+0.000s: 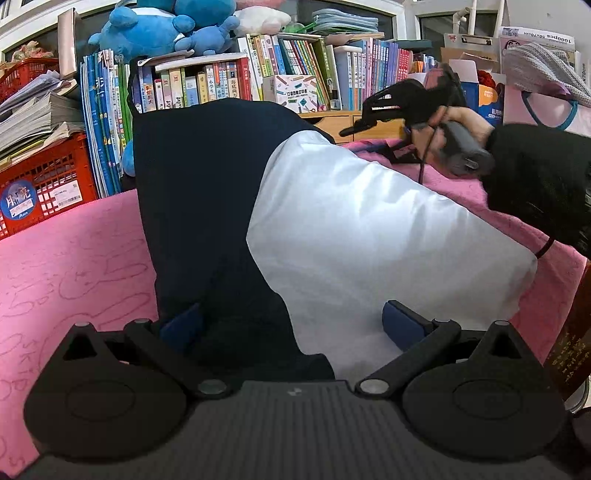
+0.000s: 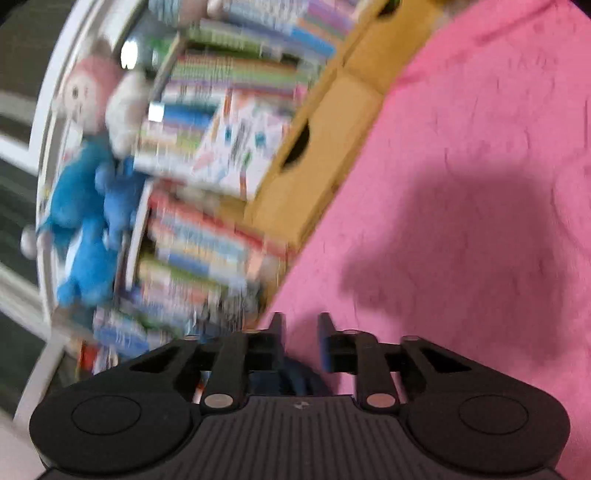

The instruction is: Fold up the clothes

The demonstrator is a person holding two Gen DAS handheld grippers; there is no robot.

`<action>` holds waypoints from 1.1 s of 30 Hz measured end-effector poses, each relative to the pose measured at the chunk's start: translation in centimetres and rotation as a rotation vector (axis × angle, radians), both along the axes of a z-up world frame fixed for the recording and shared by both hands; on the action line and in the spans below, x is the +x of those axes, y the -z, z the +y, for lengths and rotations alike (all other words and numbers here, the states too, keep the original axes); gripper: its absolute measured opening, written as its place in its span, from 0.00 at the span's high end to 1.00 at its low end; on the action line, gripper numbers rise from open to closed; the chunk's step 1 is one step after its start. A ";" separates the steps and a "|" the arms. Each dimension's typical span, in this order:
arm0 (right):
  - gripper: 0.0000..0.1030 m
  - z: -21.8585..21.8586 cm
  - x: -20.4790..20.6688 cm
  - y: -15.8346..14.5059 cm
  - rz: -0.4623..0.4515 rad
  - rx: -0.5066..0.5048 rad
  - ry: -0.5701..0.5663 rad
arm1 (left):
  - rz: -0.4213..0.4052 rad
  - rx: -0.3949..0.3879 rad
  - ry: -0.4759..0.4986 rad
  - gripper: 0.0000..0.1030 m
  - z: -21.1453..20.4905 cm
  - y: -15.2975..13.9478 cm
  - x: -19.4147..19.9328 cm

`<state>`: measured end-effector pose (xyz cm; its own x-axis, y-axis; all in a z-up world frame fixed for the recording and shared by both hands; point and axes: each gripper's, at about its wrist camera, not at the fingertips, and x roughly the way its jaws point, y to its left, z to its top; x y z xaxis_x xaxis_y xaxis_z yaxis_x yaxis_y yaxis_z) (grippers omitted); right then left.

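Note:
A navy and white garment [image 1: 332, 229] lies on the pink cloth [image 1: 74, 266], navy part [image 1: 195, 192] on the left, white part on the right. My left gripper [image 1: 291, 325] is open, its blue pads on either side of the garment's near edge. My right gripper [image 2: 301, 332] shows in the left wrist view [image 1: 373, 114], held in a hand above the garment's far right side. In its own blurred view its fingers stand a little apart over the pink cloth [image 2: 461, 184], with nothing between them.
Shelves of books [image 1: 258, 81] and blue plush toys [image 1: 159, 29] stand behind the table. A red crate [image 1: 44, 184] with stacked papers is at the left. Wooden drawers [image 2: 314, 147] border the cloth's far edge. A dark object [image 1: 569, 350] is at the right.

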<state>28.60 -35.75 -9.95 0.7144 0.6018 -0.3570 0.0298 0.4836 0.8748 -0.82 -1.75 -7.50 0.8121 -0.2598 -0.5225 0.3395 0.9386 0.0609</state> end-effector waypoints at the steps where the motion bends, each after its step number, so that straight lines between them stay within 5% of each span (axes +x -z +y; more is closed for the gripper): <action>1: 0.24 0.2 -0.4 0.2 0.012 -0.015 -0.047 | -0.001 -0.003 0.001 0.00 0.1 0.0 0.0; 3: 0.11 0.8 -1.7 0.4 -0.045 -0.017 -0.156 | -0.002 -0.014 0.002 0.00 0.3 0.0 -0.1; 7: 0.12 3.0 -3.9 0.8 -0.084 0.017 -0.328 | 0.008 0.001 0.006 0.00 0.9 -1.0 0.1; 9: 0.41 4.7 -5.2 0.9 -0.082 -0.043 -0.366 | 0.004 -0.030 -0.002 0.00 2.1 -2.1 0.1; 11: 0.53 5.9 -6.9 0.9 -0.101 -0.140 -0.333 | -0.010 -0.058 -0.062 0.00 3.6 -3.5 0.1; 14: 0.69 5.4 -9.0 0.9 -0.073 -0.076 -0.287 | -0.025 -0.110 -0.161 0.00 5.9 -5.6 0.2; 20: 0.71 5.7 -15.3 -1.3 -0.058 -0.096 -0.337 | -0.073 -0.163 -0.057 0.00 3.1 -7.3 -0.9; 24: 0.66 4.4 -17.2 -0.7 -0.044 -0.057 -0.310 | -0.013 -0.036 -0.004 0.00 -0.6 -3.9 -0.1; 30: 0.64 1.5 -14.3 -0.3 -0.065 -0.022 -0.093 | -0.018 -0.002 0.004 0.00 -0.7 -0.7 0.0; 33: 0.71 1.8 -10.9 -0.1 -0.037 -0.017 -0.078 | -0.033 -0.002 0.004 0.00 -0.7 -0.3 -0.3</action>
<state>17.66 -34.00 -9.88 0.6781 0.6503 -0.3423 -0.0408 0.4984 0.8660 -1.10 -2.42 -7.19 0.8279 -0.2636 -0.4951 0.3408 0.9375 0.0707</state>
